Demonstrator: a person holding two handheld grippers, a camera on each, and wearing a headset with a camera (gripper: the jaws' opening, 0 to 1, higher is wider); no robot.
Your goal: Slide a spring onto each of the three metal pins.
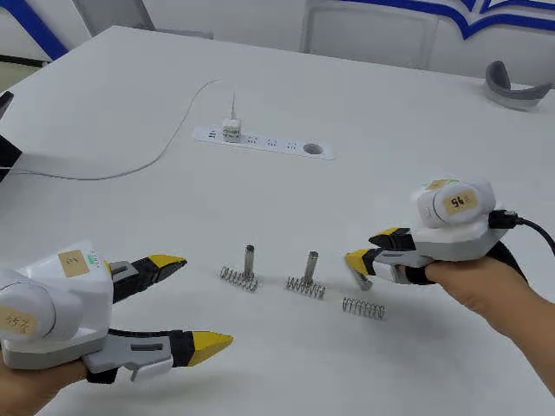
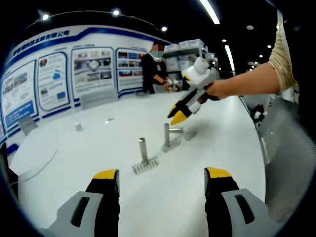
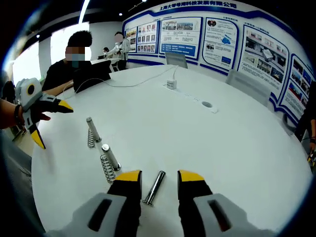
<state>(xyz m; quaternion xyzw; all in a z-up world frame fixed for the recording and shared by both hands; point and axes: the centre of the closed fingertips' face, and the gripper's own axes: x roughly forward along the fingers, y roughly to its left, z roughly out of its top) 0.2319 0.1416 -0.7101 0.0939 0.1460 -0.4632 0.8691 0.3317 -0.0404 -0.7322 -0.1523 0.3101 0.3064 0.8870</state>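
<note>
pins (image 1: pixel 249 258): shiny smooth metal | springs (image 1: pixel 238 277): bright metal wire | table (image 1: pixel 130 104): matt white

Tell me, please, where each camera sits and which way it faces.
Head view: on the person's head, looking forward and down at the table; the left tool, right tool and right hand show.
Left gripper view: on the left tool, looking along the table past two upright pins to the right tool and forearm.
Right gripper view: on the right tool, low over a lying pin, facing the left tool.
Shared: both gripper views catch the upright pins, from opposite ends.
</note>
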